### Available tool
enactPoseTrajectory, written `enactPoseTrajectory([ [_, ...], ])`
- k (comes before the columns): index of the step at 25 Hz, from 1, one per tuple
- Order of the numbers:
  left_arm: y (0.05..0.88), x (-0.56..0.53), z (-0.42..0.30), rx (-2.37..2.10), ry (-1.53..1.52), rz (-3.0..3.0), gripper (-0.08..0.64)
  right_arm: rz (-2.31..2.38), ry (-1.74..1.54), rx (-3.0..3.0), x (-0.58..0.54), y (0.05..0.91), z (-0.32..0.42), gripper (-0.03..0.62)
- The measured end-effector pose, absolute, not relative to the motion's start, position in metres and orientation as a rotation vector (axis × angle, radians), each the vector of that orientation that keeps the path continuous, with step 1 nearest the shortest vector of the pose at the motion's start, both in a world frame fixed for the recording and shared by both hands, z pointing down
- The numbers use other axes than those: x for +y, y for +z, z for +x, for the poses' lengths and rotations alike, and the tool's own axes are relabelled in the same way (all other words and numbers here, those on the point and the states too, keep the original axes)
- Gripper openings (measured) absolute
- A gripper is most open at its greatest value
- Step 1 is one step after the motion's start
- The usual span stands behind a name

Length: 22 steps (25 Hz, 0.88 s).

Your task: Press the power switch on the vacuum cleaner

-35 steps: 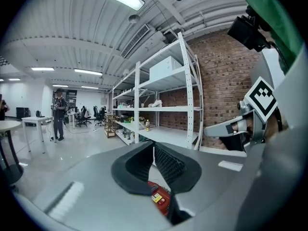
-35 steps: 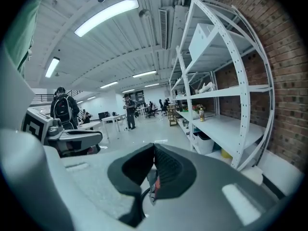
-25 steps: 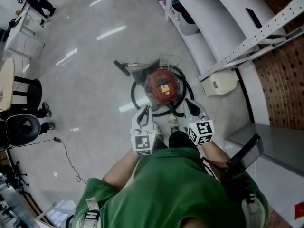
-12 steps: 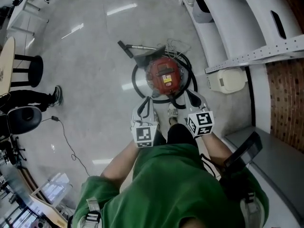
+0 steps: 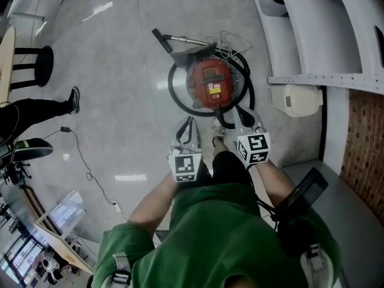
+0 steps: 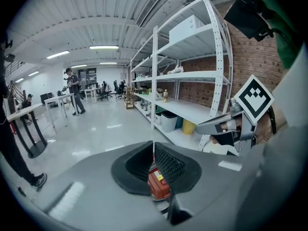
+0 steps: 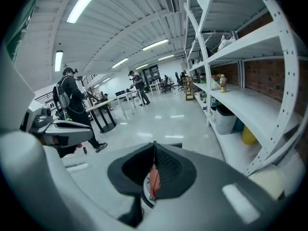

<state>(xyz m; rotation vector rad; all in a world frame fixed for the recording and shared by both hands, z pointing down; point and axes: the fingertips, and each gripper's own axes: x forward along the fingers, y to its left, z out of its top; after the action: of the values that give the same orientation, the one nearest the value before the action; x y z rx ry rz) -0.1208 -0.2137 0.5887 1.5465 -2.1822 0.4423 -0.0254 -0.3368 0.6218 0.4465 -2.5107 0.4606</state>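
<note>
A round red vacuum cleaner (image 5: 210,84) stands on the grey floor, ringed by its black hose (image 5: 175,95). Its wand and nozzle (image 5: 180,41) lie beyond it. Both grippers hang just short of it on my side. My left gripper (image 5: 188,123) is shut and holds nothing; its tips are a little left of the vacuum's near rim. My right gripper (image 5: 239,111), also shut and holding nothing, sits by the near right rim. Part of the red body shows below the closed tips in the left gripper view (image 6: 158,184) and in the right gripper view (image 7: 153,179).
White shelving (image 5: 312,35) runs along the right, with a pale box (image 5: 300,99) on the floor beside the vacuum. My shoe (image 5: 219,129) is between the grippers. A black cable (image 5: 90,176) trails left. A stool (image 5: 37,59) and a bystander's leg (image 5: 36,110) are far left.
I have stepped closer, so the vacuum now lies nearer both gripper tips. Both grippers stay shut and level with each other.
</note>
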Motion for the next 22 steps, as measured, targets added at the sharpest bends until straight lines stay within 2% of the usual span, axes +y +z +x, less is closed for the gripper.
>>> enactPoseTrajectory([
  [22, 0.712, -0.227, -0.106, -2.021, 0.542, 1.422, 0.008, 0.303, 0.491, -2.348, -0.348, 0.758, -0.038, 0.005],
])
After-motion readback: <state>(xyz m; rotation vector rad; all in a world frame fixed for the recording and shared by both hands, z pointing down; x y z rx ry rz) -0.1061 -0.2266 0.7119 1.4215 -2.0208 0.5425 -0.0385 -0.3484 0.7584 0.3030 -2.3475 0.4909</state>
